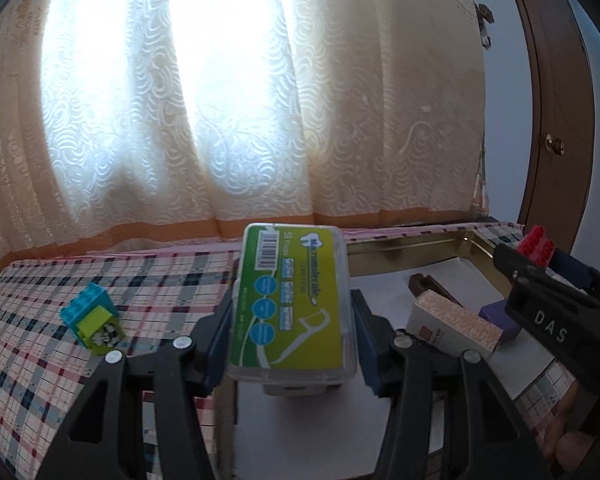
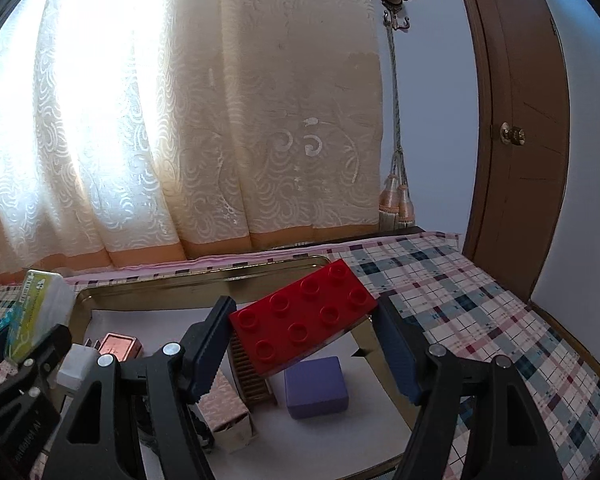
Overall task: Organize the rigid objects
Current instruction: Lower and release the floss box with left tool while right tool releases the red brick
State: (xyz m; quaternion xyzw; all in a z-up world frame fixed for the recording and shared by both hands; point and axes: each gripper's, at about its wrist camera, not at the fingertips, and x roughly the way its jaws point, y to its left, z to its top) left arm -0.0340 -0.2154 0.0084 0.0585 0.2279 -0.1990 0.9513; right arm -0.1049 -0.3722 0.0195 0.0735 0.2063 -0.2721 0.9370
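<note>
1. Left gripper point(image 1: 290, 320) — its jaws are clamped on the long sides of the dental floss pick box point(image 1: 294, 304). I carry the box label-up and clear of the table, near the left edge of the gold-rimmed tray point(image 1: 416, 246).

2. Right gripper point(image 2: 304, 344) — its jaws are closed across the red building brick point(image 2: 306, 318). The brick sits tilted between the pads, studs facing up and toward the camera, above the tray's interior.

3. Contents already in the tray: a purple block point(image 2: 316, 388), a pink patterned box point(image 2: 228, 408), a brown comb point(image 2: 252, 372), a copper-coloured case point(image 2: 120, 346) and a white piece point(image 2: 76, 366).

4. A teal and lime brick stack point(image 1: 94, 318) lies outside the tray on the checked tablecloth point(image 1: 40, 340), not yet collected.

5. Doing the step well, as I judge it: I would lower each item over a bare patch of the white liner, level the red brick before letting go so it lands flat, and keep both grippers apart so they do not collide over the crowded centre.

6. Pose — both grippers point forward and somewhat downward toward the tray; the left one is visible at the left edge of the right wrist view, so they work side by side.
</note>
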